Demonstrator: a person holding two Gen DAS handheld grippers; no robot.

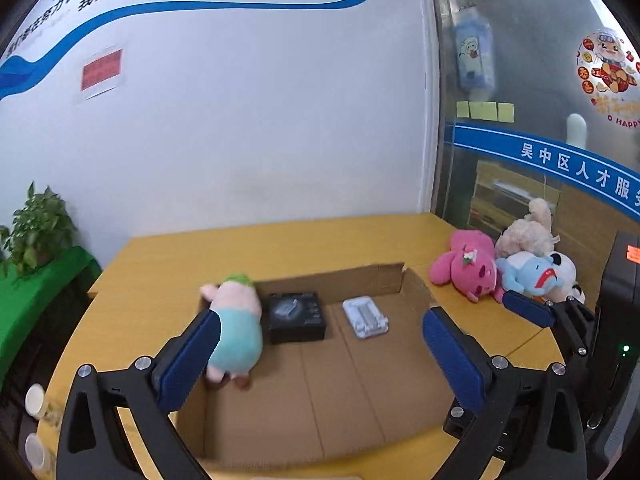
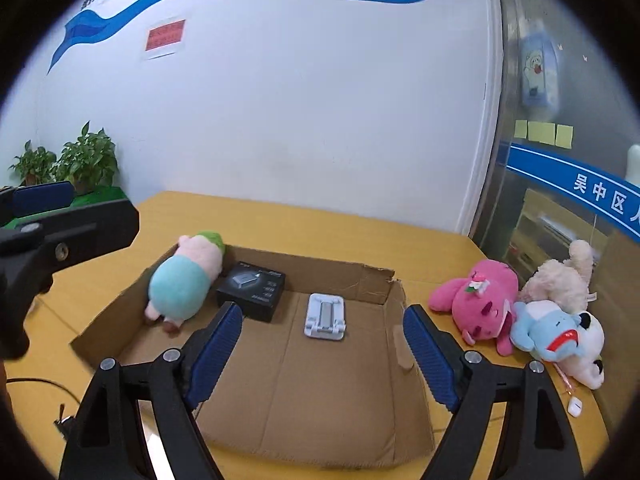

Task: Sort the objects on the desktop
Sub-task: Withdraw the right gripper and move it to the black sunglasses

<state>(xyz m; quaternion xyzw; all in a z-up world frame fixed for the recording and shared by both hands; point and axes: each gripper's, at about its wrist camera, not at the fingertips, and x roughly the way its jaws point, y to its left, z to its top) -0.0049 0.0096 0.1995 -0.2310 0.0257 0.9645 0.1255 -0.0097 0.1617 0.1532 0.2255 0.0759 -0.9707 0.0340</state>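
Both grippers up over the box (image 2: 280, 380) now, and both empty: the left gripper (image 1: 320, 344) has its fingers spread wide with nothing between them, the right gripper (image 2: 324, 344) stands open too, clear air between the blue pads. Three things sit in the box along its far side: the pig plush (image 2: 182, 280) in the left corner, the black carton (image 2: 252, 290) just beside it, the white stand (image 2: 325, 316) near the middle. What's left to sort, I'd say, is the pile on the counter (image 2: 328, 232) to the right of the box: the pink plush (image 2: 476, 300), the cream plush (image 2: 560, 276) behind it, and the blue plush (image 2: 548, 332) lying against a white one. Those look light and squashy, no risk of breakage, but they'll sag and flop, so a pinch across the fat of the body should hold better than a limb or ear. A small white case (image 2: 575, 405) lies near the counter edge; probably hard and slick.
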